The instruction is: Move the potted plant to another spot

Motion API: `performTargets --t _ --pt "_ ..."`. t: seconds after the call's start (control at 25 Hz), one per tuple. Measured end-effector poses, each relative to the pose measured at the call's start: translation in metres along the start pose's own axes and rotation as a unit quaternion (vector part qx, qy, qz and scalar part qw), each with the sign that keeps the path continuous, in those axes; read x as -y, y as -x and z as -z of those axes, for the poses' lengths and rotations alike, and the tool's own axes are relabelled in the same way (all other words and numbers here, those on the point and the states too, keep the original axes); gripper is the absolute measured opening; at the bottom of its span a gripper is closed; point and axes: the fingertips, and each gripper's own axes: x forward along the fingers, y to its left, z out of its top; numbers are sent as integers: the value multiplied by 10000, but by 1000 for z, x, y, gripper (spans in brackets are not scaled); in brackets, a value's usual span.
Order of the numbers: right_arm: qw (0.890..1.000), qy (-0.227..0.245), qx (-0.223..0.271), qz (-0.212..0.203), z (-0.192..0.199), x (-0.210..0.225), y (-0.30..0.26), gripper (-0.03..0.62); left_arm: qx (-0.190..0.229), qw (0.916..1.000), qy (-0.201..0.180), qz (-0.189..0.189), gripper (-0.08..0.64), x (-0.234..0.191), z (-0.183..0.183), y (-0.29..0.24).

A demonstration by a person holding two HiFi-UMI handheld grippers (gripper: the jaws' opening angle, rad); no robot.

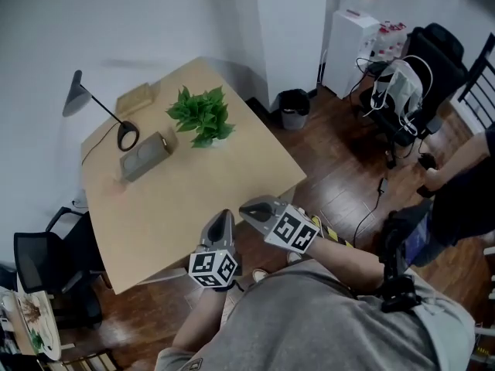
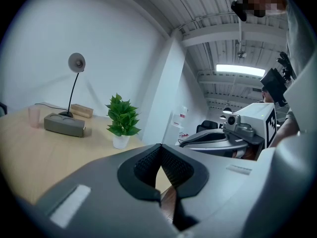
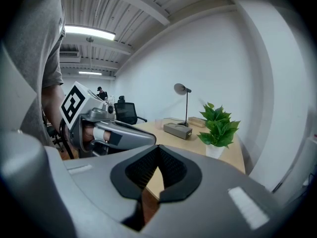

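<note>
Facing the far leafy green potted plant (image 1: 203, 116), you hold the grey left gripper (image 1: 225, 215) and right gripper (image 1: 246, 206) with jaws together, empty.

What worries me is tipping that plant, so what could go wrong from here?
The left gripper and right gripper are both shut; reaching the potted plant without opening could shove it over.
It stands far across the table, so a long reach may grip leaves instead of the pot.
The lamp and grey box beside it could be knocked.
</note>
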Motion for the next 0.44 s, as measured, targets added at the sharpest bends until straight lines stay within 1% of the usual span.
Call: performTargets --t 0.44 --pt "9999 63 -27 -93 -3 2 -4 6 -21 10000 -38 4 -6 -4 -5 -2"
